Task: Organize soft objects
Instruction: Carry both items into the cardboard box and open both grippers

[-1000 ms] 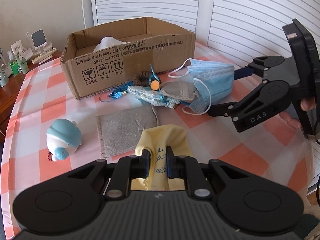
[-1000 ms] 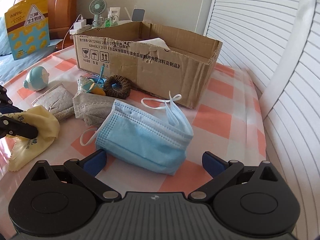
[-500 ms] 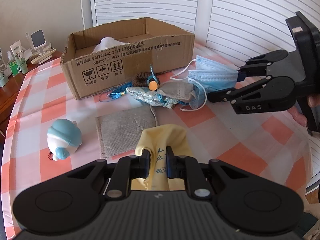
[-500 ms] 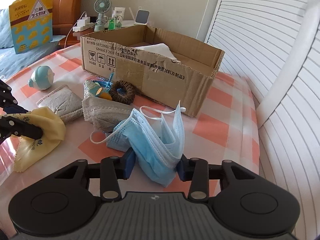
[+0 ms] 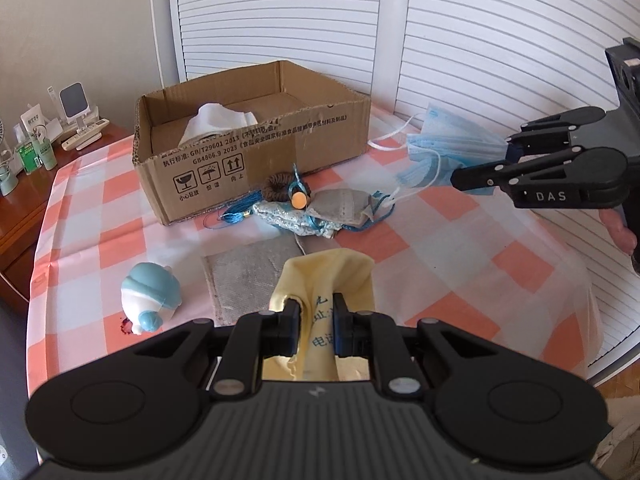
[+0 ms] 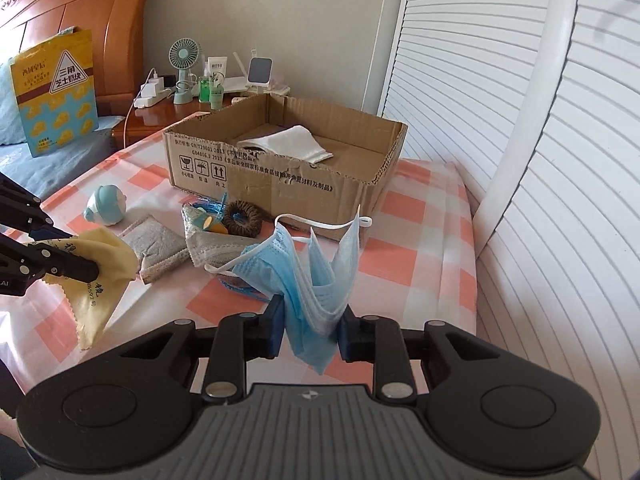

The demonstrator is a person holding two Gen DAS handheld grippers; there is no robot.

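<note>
My left gripper (image 5: 316,312) is shut on a yellow cloth (image 5: 328,272) with printed characters, held just above the checked tablecloth. At the right, my right gripper (image 6: 312,320) has its jaws closing on a blue face mask (image 6: 320,276); the pads pinch the bunched mask, which hangs lifted off the table. In the left wrist view the face mask (image 5: 456,140) dangles from the right gripper (image 5: 484,162) beside the box. An open cardboard box (image 5: 260,148) stands behind, with a white cloth (image 5: 216,120) inside.
On the cloth lie a grey rag (image 5: 248,276), a blue-and-white toy (image 5: 150,296), a brown hair tie (image 5: 280,186), a grey pouch (image 5: 340,204) and a blue cord. A nightstand (image 6: 160,116) with small items stands at the left; white louvred doors stand behind and right.
The right gripper went from wide open around the flat mask to closed on it, and lifted it off the table. The left gripper rose slightly with the yellow cloth.
</note>
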